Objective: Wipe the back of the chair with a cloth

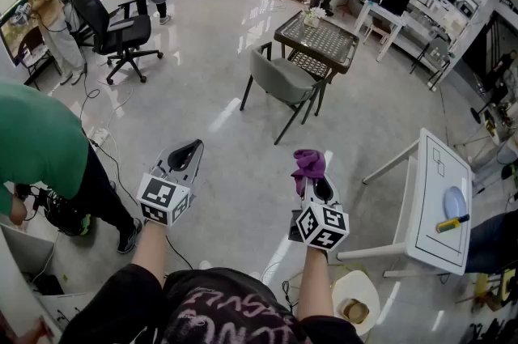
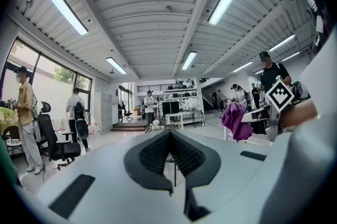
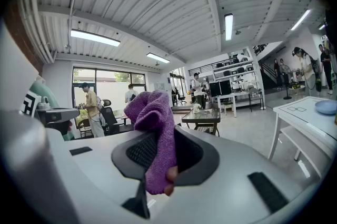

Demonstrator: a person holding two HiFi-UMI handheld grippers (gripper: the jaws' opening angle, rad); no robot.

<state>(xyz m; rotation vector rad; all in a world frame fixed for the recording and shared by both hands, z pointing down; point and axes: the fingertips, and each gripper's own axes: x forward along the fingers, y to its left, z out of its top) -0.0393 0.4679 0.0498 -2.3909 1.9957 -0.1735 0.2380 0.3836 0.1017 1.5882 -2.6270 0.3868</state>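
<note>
A grey chair [image 1: 283, 79] with dark legs stands ahead of me, pushed up to a small wicker-top table [image 1: 317, 40]; its curved back faces me. My right gripper [image 1: 315, 180] is shut on a purple cloth [image 1: 308, 164], which bunches up above the jaws [image 3: 152, 128]. My left gripper [image 1: 188, 150] is held level with it to the left, its jaws closed with nothing between them [image 2: 169, 136]. Both grippers hover well short of the chair. From the left gripper view the purple cloth [image 2: 235, 120] shows at right.
A white table [image 1: 433, 201] with a blue plate [image 1: 455, 202] stands at right. A black office chair [image 1: 113, 31] is at far left. A person in a green top [image 1: 40, 144] stands close on my left, and cables [image 1: 105, 140] trail over the floor. Several people stand farther off.
</note>
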